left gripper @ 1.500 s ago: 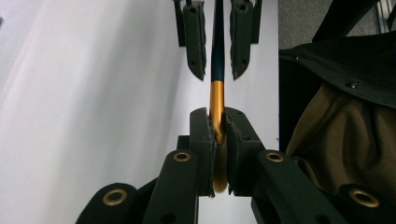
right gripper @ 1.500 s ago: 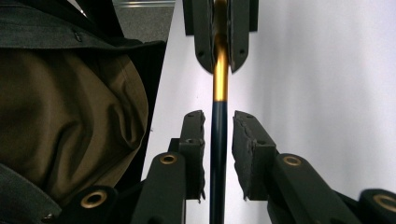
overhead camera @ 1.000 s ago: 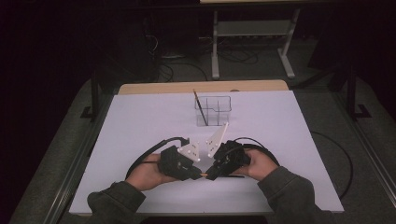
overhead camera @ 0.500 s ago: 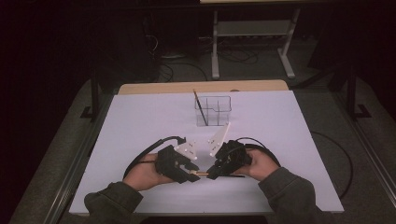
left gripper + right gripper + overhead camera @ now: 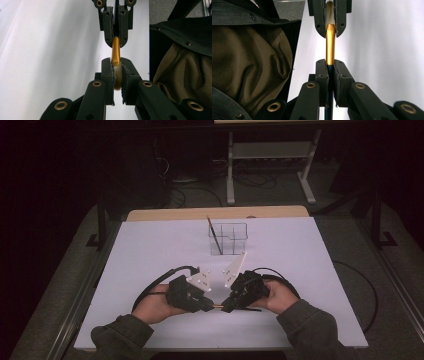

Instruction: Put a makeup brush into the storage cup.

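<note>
Gold-ferruled paintbrush [image 5: 115,51] bridges both clamped grippers mid-table.

Brush ferrule [image 5: 330,45]: glossy gold metal, smooth; pale bristles [image 5: 117,77] soft, fibrous. Left tool [image 5: 116,72] and right tool [image 5: 330,72]: matt black plastic, rough-edged pads, brass-coloured rivets. Surface [image 5: 150,250]: matt white sheet over a light wood edge [image 5: 215,213]. Organizer [image 5: 228,239]: clear plastic. Sleeve [image 5: 249,60]: olive woven cloth, creased.

A wide table covered by a pale lilac-white sheet [image 5: 150,250] is seen, wooden edge at twelve o'clock. A clear plastic compartmented holder [image 5: 229,239] is stood toward twelve o'clock.
</note>
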`<act>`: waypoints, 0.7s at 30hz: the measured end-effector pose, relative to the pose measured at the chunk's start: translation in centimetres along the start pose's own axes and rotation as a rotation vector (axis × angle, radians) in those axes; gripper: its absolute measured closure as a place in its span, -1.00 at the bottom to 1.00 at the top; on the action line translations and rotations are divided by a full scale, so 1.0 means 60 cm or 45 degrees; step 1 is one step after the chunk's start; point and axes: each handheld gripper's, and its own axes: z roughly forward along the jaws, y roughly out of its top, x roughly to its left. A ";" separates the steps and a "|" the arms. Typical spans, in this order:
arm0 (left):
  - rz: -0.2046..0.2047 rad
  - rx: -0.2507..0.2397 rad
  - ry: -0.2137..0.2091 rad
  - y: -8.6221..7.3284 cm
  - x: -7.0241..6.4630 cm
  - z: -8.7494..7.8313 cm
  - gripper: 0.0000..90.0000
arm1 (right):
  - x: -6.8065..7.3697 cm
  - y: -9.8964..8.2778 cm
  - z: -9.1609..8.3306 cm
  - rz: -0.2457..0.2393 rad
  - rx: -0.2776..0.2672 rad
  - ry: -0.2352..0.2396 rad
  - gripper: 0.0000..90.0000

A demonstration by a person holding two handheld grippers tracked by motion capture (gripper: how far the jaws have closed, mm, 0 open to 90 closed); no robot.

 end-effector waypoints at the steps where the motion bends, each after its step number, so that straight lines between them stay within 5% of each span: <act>1: 0.000 -0.003 0.001 0.000 0.000 0.000 0.84 | 0.000 0.000 0.000 -0.001 -0.001 0.003 0.82; 12: 0.015 0.022 -0.008 0.004 -0.003 -0.003 0.90 | 0.002 0.001 0.003 -0.011 0.024 -0.001 0.69; 16: 0.011 0.039 0.000 0.006 -0.002 0.000 0.90 | 0.002 0.003 0.004 -0.022 0.041 -0.017 0.81; 21: 0.013 0.048 -0.008 0.004 -0.004 0.000 0.90 | -0.005 0.004 0.009 0.004 0.042 0.027 0.77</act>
